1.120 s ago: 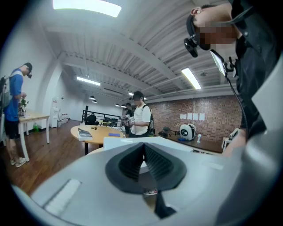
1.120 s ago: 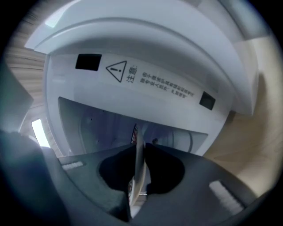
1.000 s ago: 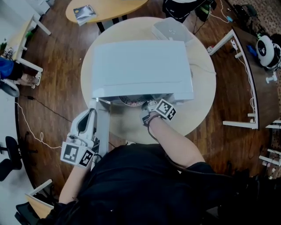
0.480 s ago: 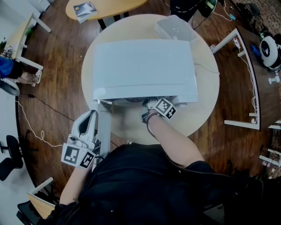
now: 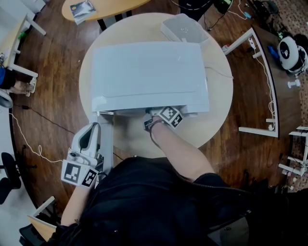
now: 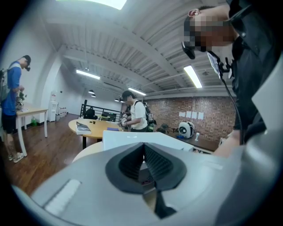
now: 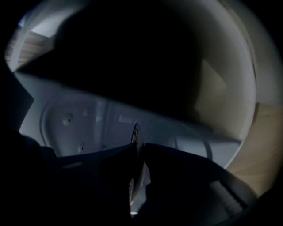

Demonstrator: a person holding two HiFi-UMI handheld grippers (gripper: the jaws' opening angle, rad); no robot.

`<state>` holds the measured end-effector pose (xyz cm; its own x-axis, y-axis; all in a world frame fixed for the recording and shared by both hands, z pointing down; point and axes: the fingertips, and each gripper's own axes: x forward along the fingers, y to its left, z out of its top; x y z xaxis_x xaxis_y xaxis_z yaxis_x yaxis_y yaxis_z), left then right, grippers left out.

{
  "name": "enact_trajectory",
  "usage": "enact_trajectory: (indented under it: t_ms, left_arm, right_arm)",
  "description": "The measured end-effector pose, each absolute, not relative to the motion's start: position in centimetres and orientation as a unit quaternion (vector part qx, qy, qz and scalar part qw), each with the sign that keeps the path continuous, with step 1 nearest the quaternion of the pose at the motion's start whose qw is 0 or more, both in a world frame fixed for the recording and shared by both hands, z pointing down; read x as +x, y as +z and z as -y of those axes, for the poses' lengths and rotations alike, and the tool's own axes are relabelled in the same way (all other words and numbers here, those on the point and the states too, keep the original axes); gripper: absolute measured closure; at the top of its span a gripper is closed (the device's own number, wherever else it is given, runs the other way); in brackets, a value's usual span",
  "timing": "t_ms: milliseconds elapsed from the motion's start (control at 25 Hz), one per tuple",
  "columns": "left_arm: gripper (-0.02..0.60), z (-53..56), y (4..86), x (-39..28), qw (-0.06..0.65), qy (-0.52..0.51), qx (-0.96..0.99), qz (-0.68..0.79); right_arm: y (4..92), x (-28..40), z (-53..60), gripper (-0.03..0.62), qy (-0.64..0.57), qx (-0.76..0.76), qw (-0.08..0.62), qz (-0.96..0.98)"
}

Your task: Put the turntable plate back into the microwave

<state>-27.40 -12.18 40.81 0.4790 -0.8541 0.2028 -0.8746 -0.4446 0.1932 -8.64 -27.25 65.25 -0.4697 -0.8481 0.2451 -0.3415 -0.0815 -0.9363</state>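
The white microwave (image 5: 144,72) stands on a round table (image 5: 219,96), its door (image 5: 107,139) swung open toward me at the left. My right gripper (image 5: 156,113) reaches into the cavity, and only its marker cube and wrist show below the microwave's front edge. In the right gripper view the turntable plate (image 7: 134,137) stands edge-on between the dark jaws, which are shut on its rim, with the cavity's white back wall (image 7: 79,123) behind. My left gripper (image 5: 90,130) hangs beside the open door, shut with nothing between its jaws (image 6: 143,150).
A clear plastic container (image 5: 184,30) sits on the table behind the microwave. A second table with a booklet (image 5: 82,9) is at the far left, and white frame legs (image 5: 260,72) stand at the right. People stand farther off in the room (image 6: 135,117).
My right gripper has pushed a little deeper into the microwave, and the plate's edge that showed at the opening is now hidden under the top. The left gripper has stayed in place.
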Motion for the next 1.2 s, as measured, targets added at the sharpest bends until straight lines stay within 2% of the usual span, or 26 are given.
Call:
enact_trajectory:
  t_ms: [720, 1200]
  left_arm:
    - [0.577, 12.3, 41.3, -27.6, 0.146, 0.046, 0.853, 0.500]
    - [0.577, 12.1, 41.6, -27.6, 0.147, 0.051, 0.850, 0.503]
  right_arm:
    - [66.0, -8.2, 28.5, 0.565, -0.567, -0.508, 0.265, -0.592]
    - [67.0, -8.2, 28.8, 0.562, -0.586, -0.522, 0.261, -0.562]
